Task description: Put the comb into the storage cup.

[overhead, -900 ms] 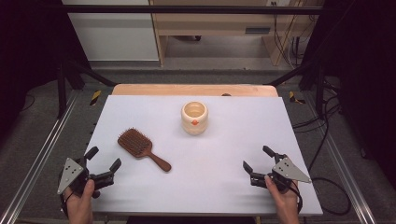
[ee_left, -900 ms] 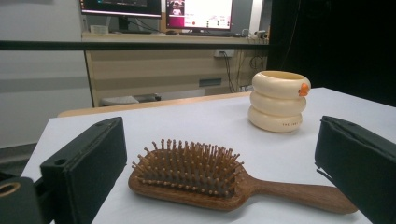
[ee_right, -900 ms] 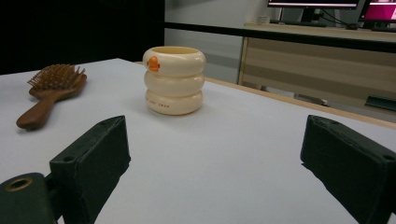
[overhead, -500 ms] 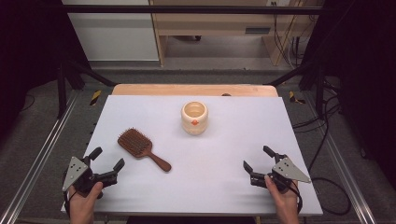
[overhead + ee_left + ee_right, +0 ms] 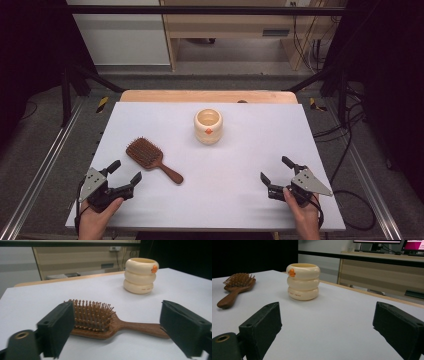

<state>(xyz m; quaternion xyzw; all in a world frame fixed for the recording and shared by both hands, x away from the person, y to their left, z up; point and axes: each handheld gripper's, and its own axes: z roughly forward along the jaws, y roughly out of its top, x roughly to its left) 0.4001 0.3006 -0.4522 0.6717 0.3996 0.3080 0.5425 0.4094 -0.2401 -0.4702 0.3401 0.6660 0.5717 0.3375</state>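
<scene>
A wooden paddle hairbrush point(image 5: 152, 159) lies bristles up on the white table top point(image 5: 240, 155), left of centre, its handle toward the front right. A cream ribbed cup point(image 5: 208, 126) with an orange mark stands upright near the middle back. My left gripper point(image 5: 125, 172) rests at the front left, open, a short way in front of the hairbrush point(image 5: 105, 321), nothing between its jaws. My right gripper point(image 5: 276, 170) sits at the front right, open and empty, facing the cup point(image 5: 303, 281) from well back. The hairbrush point(image 5: 235, 287) lies off to its left.
A wooden strip point(image 5: 207, 96) runs along the table's far edge. Metal frame rails point(image 5: 40, 170) flank the table, and cables point(image 5: 350, 150) trail on the floor at the right. A cabinet point(image 5: 230, 25) stands beyond the table.
My left gripper has crept slightly to the right, toward the hairbrush. The right gripper, the brush and the cup have stayed put.
</scene>
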